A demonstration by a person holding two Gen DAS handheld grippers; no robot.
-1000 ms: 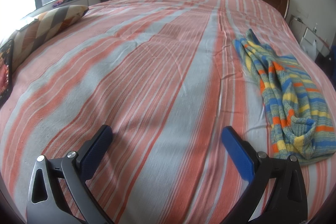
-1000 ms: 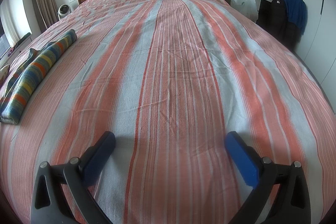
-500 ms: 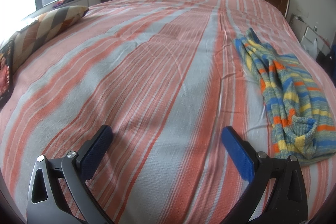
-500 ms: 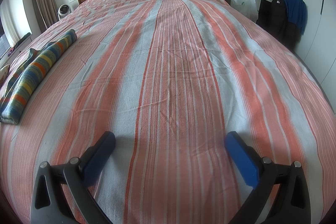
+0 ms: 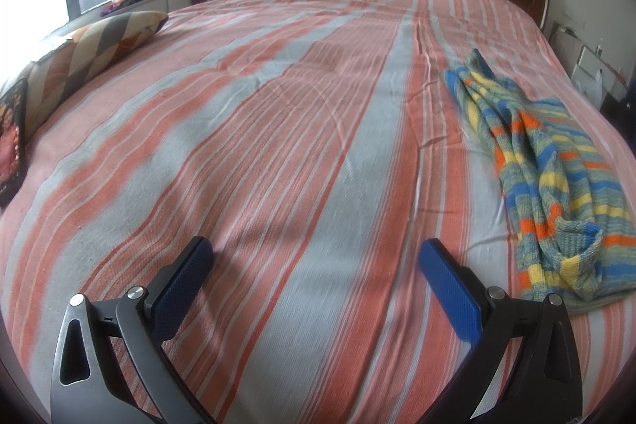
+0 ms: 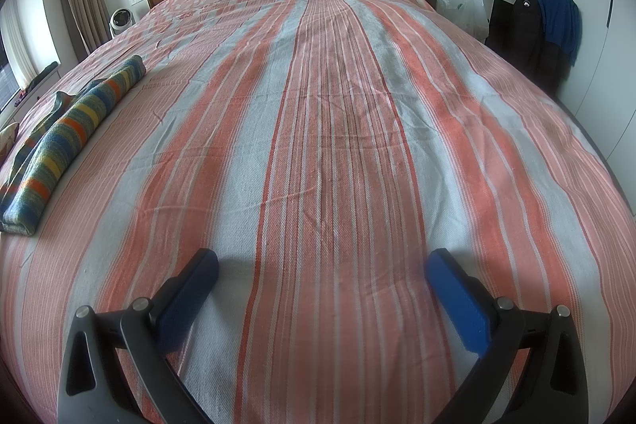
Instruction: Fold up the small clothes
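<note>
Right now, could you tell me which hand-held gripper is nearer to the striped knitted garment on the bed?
Left. The garment lies just beside the left hand-held gripper, off its right finger. The right hand-held gripper sits farther away, with the garment well off to its left.

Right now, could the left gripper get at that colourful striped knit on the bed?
Probably yes. The left gripper is open, and the striped knit lies just to its right on the bedspread with nothing between them.
</note>
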